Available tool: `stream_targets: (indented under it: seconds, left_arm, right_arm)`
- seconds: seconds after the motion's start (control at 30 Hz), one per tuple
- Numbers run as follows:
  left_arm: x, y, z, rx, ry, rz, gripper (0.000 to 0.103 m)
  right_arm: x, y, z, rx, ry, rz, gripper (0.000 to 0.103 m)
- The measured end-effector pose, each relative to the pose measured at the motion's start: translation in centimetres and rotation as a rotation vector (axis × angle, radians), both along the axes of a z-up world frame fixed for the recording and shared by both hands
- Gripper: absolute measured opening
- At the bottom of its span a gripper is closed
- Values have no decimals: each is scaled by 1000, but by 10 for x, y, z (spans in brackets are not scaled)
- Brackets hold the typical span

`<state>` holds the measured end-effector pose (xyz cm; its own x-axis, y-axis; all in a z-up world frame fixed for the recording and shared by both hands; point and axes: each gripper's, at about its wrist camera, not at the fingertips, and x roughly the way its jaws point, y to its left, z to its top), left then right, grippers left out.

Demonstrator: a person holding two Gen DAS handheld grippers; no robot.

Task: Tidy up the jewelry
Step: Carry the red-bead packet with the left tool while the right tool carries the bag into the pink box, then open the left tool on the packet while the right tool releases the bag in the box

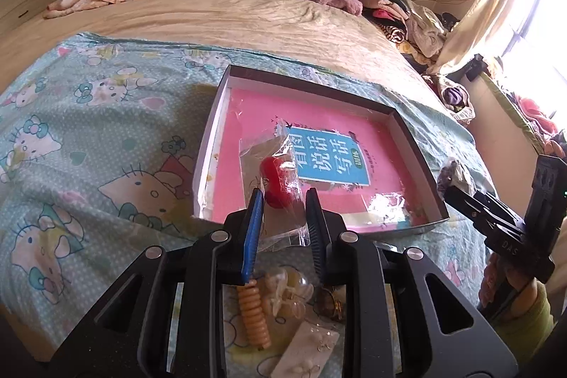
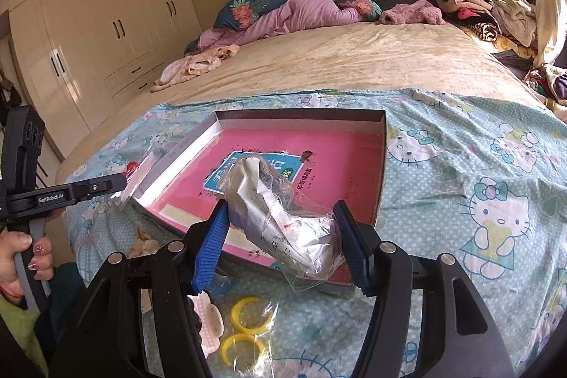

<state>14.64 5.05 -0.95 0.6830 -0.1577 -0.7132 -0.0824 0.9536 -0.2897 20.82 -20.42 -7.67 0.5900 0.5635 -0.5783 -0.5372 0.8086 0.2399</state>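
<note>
While both grippers hang over the near end of the bed, the scene reads so:

Left gripper (image 1: 283,197): its jaws stand narrow, pinching the edge of a clear bag (image 1: 280,172) with something red (image 1: 274,178) inside; the bag is lifted at the near left corner of the box, as the right wrist view also shows.

Right gripper (image 2: 281,213): jaws half apart, clamped on the two sides of a bigger clear packet (image 2: 283,218) stuffed with crumpled white paper and a dark piece; the packet is held above the near part of the box.

Box (image 1: 407,144): shallow, open, dark outside and white inside; it lies on the sheet. A pink book (image 1: 319,137) with a blue title panel fills its floor.

Sheet (image 1: 88,130): pale teal with a cartoon cat print, spread over the near end of a beige bed (image 2: 336,59).

Loose pieces: on the sheet just before the box lie an orange coil (image 1: 253,317), clear plastic items (image 1: 287,293), a white card (image 1: 308,349) with small earrings, two yellow rings (image 2: 246,330) in a clear bag, and a white clip (image 2: 209,321).

Hand (image 2: 26,257): at the left edge of the right wrist view, wrapped round the left gripper's handle.

Far end: pillows, purple bedding and piled clothes; a cream wardrobe (image 2: 106,16) stands on the left.
</note>
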Motion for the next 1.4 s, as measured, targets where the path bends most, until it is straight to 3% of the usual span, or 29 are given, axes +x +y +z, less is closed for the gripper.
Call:
stream_targets:
  seconds: [0.47,0.73,0.97,1.23,1.4]
  left_arm:
    - [49,-1,-31,62,51,-34,17]
    - [60,2,-46,68,72,-45,17]
    - [62,3,-47,76,73,-54,17]
    - [60,0,-47,71,76,-62,18]
    - [57,0,-46,67,77,-64,18]
  right_arm:
    - [44,25,-19,-86,22,-30,58]
    - [60,33,-38,-163,66,-46,58]
    - [57,39,-41,-205,54,-43,60]
    - [52,41,-37,-178,58,-32,61]
    - [38,30,-25,-149,28,-51,72]
